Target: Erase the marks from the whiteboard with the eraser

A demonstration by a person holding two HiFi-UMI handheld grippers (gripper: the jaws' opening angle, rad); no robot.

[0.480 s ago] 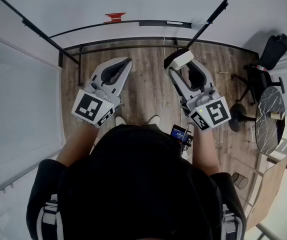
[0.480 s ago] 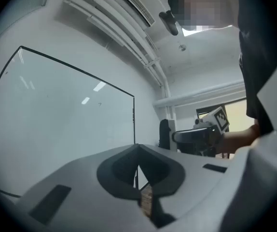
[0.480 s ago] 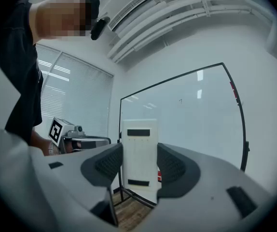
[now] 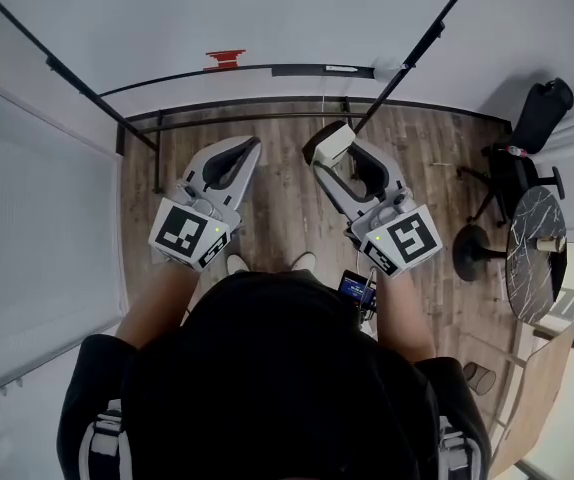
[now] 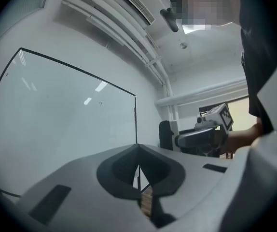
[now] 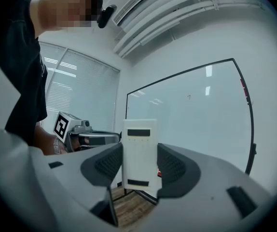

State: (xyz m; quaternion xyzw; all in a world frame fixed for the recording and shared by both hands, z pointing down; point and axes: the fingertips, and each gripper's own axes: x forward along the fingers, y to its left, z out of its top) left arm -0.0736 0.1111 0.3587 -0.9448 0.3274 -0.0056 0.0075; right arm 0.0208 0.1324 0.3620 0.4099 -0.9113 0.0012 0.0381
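Note:
A white eraser [image 6: 139,156] with dark strips stands upright between the jaws of my right gripper [image 6: 139,168], which is shut on it; from the head view the eraser [image 4: 334,143] sits at that gripper's [image 4: 329,150] tip above the wooden floor. The whiteboard [image 6: 196,110] fills the wall ahead with a tiny dark mark [image 6: 189,97] near its upper middle. My left gripper [image 4: 250,146] is shut with nothing in it, jaws meeting at a point [image 5: 138,170]. The whiteboard [image 5: 61,124] and the small mark [image 5: 100,103] also show in the left gripper view.
The whiteboard's tray [image 4: 267,70] carries a red object [image 4: 225,60] and a marker [image 4: 342,69]. Black stand legs [image 4: 422,38] cross in front of the board. An office chair [image 4: 532,118] and a round marble table [image 4: 532,253] stand at the right. A window wall [image 4: 27,238] lies on the left.
Both grippers have drifted slightly left and nearer to me; the right one still holds the eraser. The view has shifted a little.

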